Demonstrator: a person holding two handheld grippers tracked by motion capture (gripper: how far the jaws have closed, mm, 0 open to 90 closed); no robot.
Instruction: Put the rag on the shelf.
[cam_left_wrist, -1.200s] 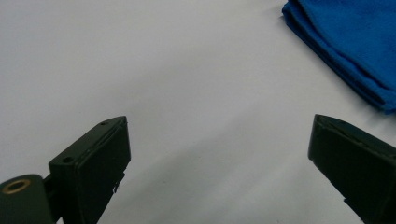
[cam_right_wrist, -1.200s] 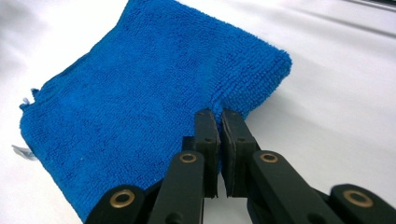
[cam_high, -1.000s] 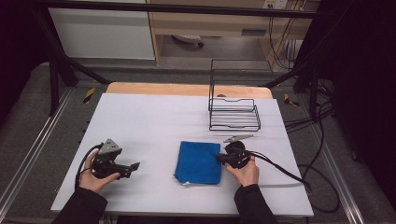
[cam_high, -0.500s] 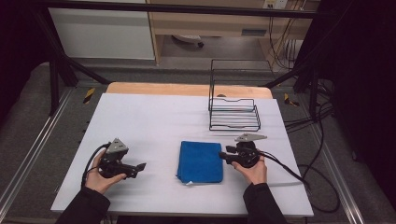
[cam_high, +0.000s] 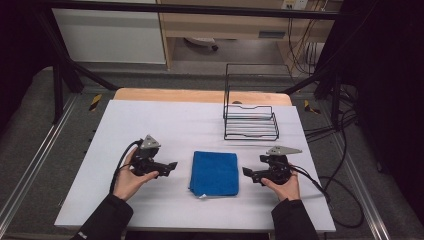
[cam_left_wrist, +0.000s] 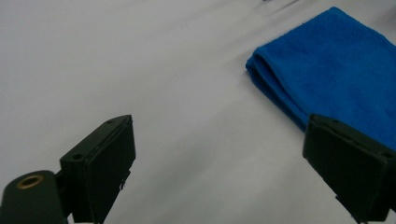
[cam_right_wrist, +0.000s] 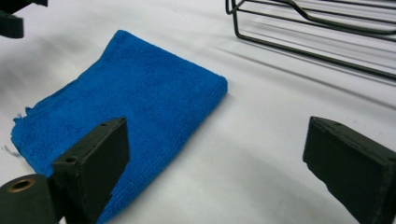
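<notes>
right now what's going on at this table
A person sits at a white table with a gripper in each hand. A folded blue cloth lies flat between them. The right gripper has just been opening its jaws; nothing is between them, and it sits beside the cloth's right edge without touching it. The left gripper is open too, a little off the cloth's left edge. A black wire rack stands farther back on the right, with nothing in it.

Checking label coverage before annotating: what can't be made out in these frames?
- Blue towel: far end cut off by the left gripper view's right edge and its jaw.
- Wire rack: top cut off by the right gripper view's upper edge.
- White tag on the towel: too small to read, high view.
</notes>
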